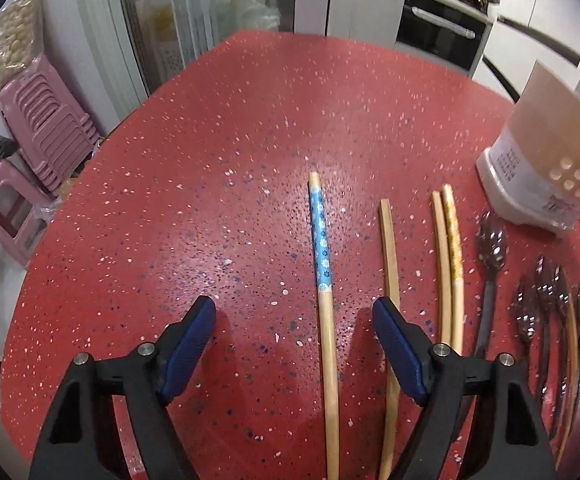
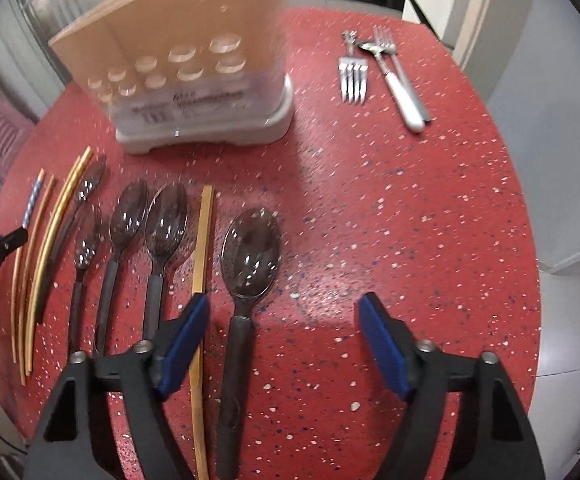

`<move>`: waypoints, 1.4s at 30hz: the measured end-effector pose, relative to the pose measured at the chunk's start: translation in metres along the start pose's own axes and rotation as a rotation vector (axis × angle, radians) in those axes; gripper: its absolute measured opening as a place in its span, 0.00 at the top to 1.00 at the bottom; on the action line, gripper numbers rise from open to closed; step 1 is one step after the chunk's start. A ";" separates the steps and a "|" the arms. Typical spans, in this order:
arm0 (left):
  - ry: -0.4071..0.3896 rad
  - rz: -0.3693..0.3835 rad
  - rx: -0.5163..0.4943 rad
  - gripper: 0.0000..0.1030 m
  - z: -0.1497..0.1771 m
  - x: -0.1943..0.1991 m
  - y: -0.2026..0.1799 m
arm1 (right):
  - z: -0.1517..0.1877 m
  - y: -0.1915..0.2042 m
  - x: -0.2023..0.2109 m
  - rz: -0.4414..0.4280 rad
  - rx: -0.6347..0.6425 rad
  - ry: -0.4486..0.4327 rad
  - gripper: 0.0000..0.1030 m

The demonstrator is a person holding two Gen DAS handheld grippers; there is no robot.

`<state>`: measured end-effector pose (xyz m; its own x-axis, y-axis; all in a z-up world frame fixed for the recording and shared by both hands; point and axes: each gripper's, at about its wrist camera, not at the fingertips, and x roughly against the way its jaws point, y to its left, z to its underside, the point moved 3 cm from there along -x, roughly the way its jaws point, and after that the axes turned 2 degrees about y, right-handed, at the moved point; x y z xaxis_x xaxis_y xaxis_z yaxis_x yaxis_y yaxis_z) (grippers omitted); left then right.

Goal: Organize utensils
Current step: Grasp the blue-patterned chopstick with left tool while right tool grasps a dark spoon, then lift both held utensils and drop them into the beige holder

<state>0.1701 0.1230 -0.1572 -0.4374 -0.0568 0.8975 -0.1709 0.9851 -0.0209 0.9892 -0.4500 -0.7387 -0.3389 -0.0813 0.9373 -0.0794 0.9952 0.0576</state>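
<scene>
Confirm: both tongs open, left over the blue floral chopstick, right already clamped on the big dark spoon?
Not quite. In the right wrist view the right tongs are open around the big dark spoon, not clamped. The left tongs are open over the blue floral chopstick.

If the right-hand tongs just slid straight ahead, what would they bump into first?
Probably the big dark spoon, lying between the open right tongs, toward their left finger. Further on, bare red table, though depth is unclear.
</scene>
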 end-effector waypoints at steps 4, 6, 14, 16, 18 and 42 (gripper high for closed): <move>0.019 0.003 -0.028 0.06 -0.008 -0.005 -0.005 | -0.004 0.007 -0.003 0.034 0.034 0.019 0.27; 0.027 0.010 -0.048 0.06 -0.012 -0.006 -0.008 | -0.006 0.009 -0.004 0.044 0.049 0.026 0.29; 0.067 0.082 -0.195 0.55 -0.023 0.001 -0.038 | -0.019 0.012 0.000 0.019 0.083 0.063 0.67; 0.067 0.099 -0.221 0.70 -0.023 0.003 -0.045 | -0.023 0.014 0.001 0.018 0.090 0.064 0.86; 0.058 0.096 -0.214 0.70 -0.025 0.004 -0.046 | -0.026 0.013 0.002 0.005 0.082 0.059 0.88; -0.371 0.344 -0.028 0.70 -0.049 0.170 -0.049 | -0.048 -0.006 0.122 -0.343 -0.002 -0.316 0.88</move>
<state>0.1470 0.0728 0.0180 -0.7496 0.2228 0.6232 0.0597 0.9606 -0.2715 0.9931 -0.4629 -0.6080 -0.5623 -0.4178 0.7136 -0.2349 0.9081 0.3466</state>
